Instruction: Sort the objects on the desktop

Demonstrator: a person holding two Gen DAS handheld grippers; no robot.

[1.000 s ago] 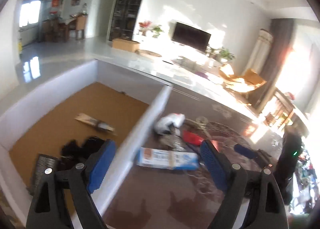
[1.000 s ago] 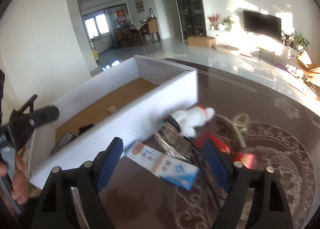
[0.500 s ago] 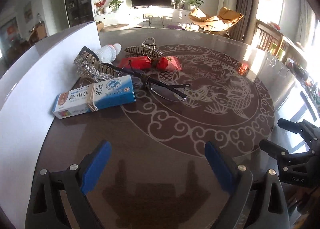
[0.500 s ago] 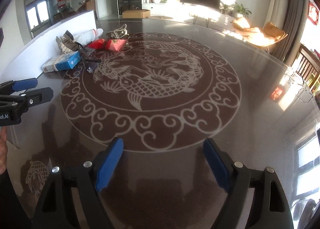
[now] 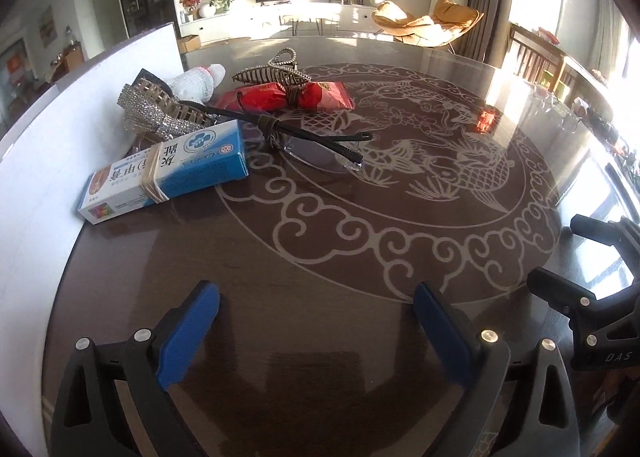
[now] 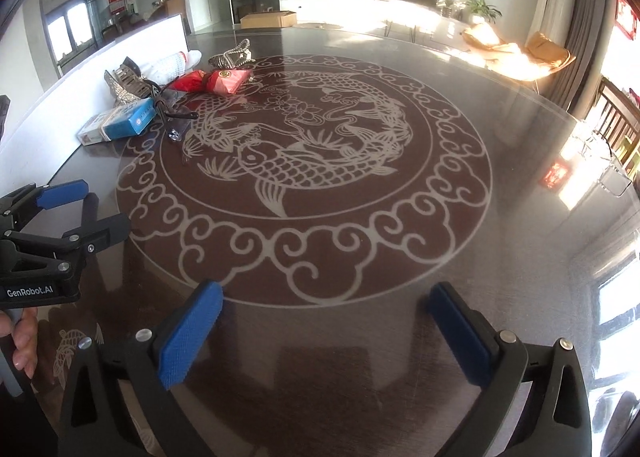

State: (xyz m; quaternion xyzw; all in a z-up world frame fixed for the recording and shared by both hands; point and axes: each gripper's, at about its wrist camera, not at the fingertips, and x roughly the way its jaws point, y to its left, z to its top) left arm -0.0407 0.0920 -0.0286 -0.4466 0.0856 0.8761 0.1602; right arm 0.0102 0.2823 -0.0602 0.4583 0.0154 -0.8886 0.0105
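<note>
A pile lies at the table's far left against the white box wall [image 5: 60, 129]: a blue-and-white carton [image 5: 168, 173] with a rubber band, glasses [image 5: 320, 149], red packets [image 5: 288, 97], a brass hair claw [image 5: 276, 73], a sparkly clip [image 5: 160, 109] and a white netted item [image 5: 196, 83]. My left gripper [image 5: 316, 297] hangs over bare table short of the carton, jaws opening, nothing between them. My right gripper [image 6: 326, 291] is further right over the fish pattern, jaws opening too and holding nothing. The carton [image 6: 120, 123] is far off in the right wrist view.
The round dark table [image 6: 520, 217] has a pale fish-and-cloud pattern and a glossy top. In the right wrist view the left gripper [image 6: 92, 207] sits at the left edge, held by a hand [image 6: 24, 341]. Chairs stand beyond the right rim.
Both grippers have pulled back from the white box and the pile and dropped toward the table. The pile now lies far ahead, and both pairs of jaws stand wider.
</note>
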